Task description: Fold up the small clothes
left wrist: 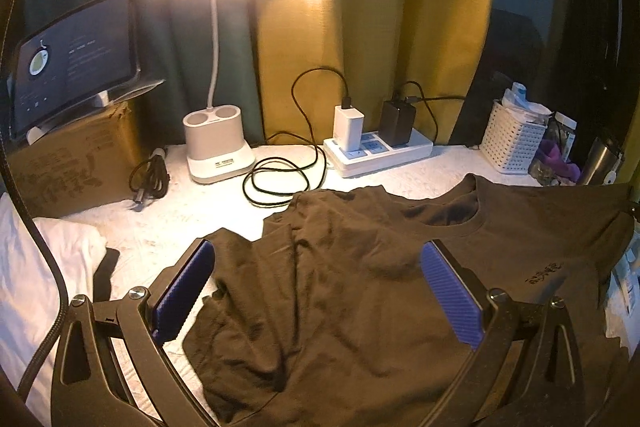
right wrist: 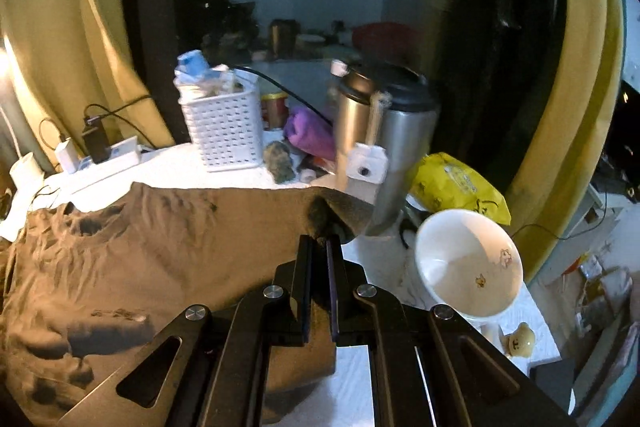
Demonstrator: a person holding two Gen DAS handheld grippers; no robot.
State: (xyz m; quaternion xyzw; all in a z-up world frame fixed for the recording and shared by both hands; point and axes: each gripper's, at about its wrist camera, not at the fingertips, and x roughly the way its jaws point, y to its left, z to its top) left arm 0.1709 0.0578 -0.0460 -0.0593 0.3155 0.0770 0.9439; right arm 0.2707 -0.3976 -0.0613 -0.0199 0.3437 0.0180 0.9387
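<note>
Brown T-shirt (left wrist: pixel 360 267) spread front-up on the white table cover (left wrist: pixel 420 179), neckline (left wrist: pixel 452 205) toward the far edge, collar-to-hem axis running away from the left gripper (left wrist: pixel 318 287). Left sleeve side bunched and wrinkled near the coiled black cable (left wrist: pixel 280 175); small dark print (left wrist: pixel 546 273) on the chest.

Left gripper: fingers spread wide, blue pads (left wrist: pixel 186 291) on either side of the wrinkled left half of the shirt, nothing between them, hovering low over the cloth or just at it; contact not resolvable.

Right gripper (right wrist: pixel 320 241): fingers clenched on a pinch of the shirt's right edge (right wrist: pixel 320 217), cloth lifted into a small peak at the tips and drawn taut toward the body of the shirt (right wrist: pixel 160 247). Steel flask (right wrist: pixel 384 147) and white bowl (right wrist: pixel 468 263) close beside that edge; white basket (right wrist: pixel 224 131) farther back.

Likely step: right side held for folding across toward the left, long axis serving as fold line. Right gripper already engaged; left gripper nearer the crumpled sleeve, presumably to pin or take the opposite side. Risk, as judged: swung cloth brushing bowl or flask.
</note>
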